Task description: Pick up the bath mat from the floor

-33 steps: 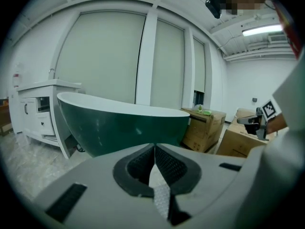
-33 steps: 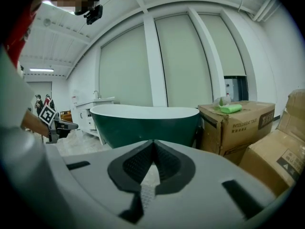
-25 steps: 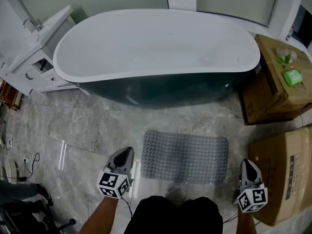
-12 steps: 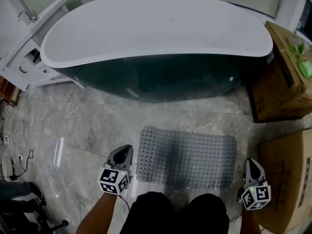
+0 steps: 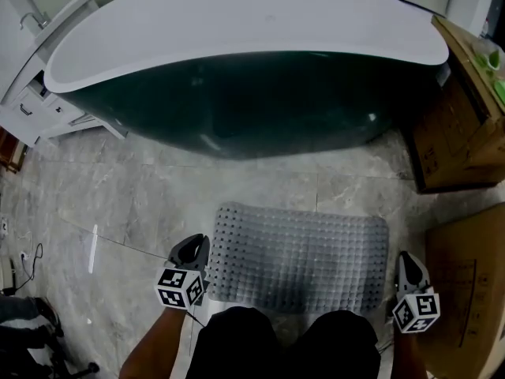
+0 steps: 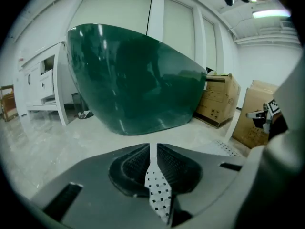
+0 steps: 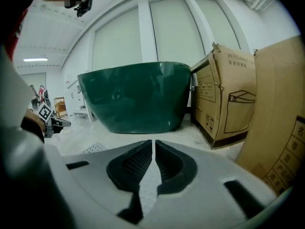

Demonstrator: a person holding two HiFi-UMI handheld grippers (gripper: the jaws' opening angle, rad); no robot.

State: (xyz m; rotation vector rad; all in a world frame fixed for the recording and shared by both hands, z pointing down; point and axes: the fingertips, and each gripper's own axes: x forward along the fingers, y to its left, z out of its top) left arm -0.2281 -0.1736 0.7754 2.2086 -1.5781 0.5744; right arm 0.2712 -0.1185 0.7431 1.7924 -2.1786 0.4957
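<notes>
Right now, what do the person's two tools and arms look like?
The left tool and right tool have grey tapered shells, dark ribbed pads and a white cube with black square markers each. No sleeves show on the forearms.

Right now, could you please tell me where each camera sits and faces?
Head view: on the head, steeply down at the bath mat before the bathtub; forearms, left gripper, right gripper show.
Left gripper view: on it, low, along its shut jaws toward the bathtub.
Right gripper view: likewise, shut jaws, bathtub, cardboard box.
Shared: both gripper views see the bathtub.
</notes>
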